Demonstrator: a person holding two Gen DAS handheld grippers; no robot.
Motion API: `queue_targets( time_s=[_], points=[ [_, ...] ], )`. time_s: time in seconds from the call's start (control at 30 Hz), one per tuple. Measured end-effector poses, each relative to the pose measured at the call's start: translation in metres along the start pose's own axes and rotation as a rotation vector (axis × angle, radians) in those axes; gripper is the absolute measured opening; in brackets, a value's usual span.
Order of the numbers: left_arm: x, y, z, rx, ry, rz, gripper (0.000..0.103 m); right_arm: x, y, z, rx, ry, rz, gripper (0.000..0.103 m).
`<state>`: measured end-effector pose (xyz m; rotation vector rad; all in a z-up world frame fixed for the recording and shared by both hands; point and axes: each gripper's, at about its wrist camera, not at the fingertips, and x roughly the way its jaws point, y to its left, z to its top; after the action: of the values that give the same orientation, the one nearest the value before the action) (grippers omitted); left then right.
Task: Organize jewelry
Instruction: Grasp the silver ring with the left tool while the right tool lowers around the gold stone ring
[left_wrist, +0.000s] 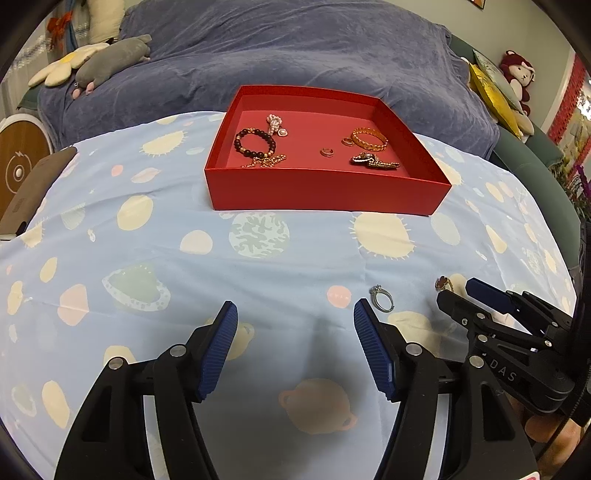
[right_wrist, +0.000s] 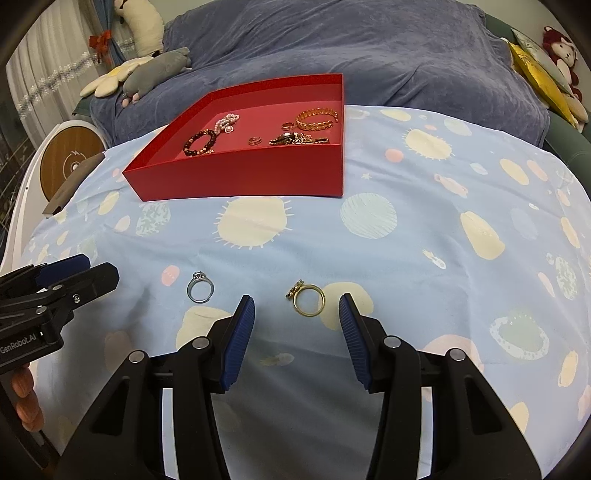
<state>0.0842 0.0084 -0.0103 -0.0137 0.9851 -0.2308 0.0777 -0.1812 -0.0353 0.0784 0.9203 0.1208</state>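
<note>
On the planet-print cloth (right_wrist: 406, 240), two loose rings: silver ring (right_wrist: 200, 287) just ahead of left gripper (left_wrist: 295, 314), gold ring (right_wrist: 308, 298) between the tips of right gripper (right_wrist: 297, 308). Both grippers spread wide, grasping nothing. Farther back, red tray (left_wrist: 325, 192) holding bracelets and small pieces.
</note>
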Motion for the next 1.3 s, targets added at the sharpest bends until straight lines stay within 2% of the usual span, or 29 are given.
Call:
queue_targets(
  time_s=[0.23, 0.67, 1.3],
  points=[
    [0.003, 0.002, -0.001, -0.015, 0.008, -0.001, 0.063, 0.006, 0.002, 0.005, -0.009, -0.002, -0.003, 0.045],
    [0.006, 0.000, -0.003, -0.011, 0.015, 0.003, 0.063, 0.013, 0.002, 0.004, -0.019, 0.019, 0.002, 0.025],
    [0.013, -0.010, -0.003, 0.003, 0.025, -0.008, 0.063, 0.008, -0.002, 0.003, -0.009, 0.021, 0.015, 0.021]
  ],
)
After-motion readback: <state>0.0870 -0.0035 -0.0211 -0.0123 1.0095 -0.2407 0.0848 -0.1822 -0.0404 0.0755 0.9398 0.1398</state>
